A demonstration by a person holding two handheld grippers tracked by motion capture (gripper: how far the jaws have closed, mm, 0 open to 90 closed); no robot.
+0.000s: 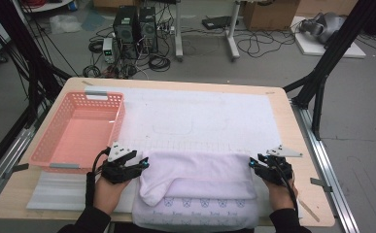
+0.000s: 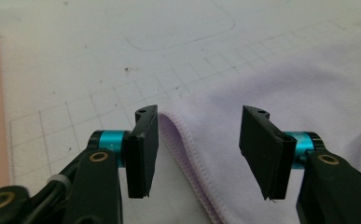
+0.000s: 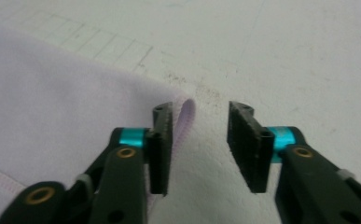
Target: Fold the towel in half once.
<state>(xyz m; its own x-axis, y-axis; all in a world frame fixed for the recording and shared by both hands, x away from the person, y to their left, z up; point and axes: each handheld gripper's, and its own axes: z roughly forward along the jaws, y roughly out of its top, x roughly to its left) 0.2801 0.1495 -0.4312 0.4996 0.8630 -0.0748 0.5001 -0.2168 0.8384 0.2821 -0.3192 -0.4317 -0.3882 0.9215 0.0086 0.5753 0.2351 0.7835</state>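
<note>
A pink basket (image 1: 78, 131) sits at the far left of the mat (image 1: 200, 116). Right of it, the left gripper (image 1: 142, 165) stands wide apart, straddling the left edge of the lilac cloth (image 1: 197, 182), whose hem runs between the jaws. The folded cloth lies at the mat's near edge between both grippers. The right gripper (image 1: 252, 164) gapes wide just off the cloth's right corner, one jaw touching the hem.

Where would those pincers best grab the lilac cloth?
Probably at the two far corners of the cloth. The left gripper straddles the hemmed corner edge, jaws open; the right gripper sits open just beside the other corner. Come in low from each outer side, since thin edges lie flat.
</note>
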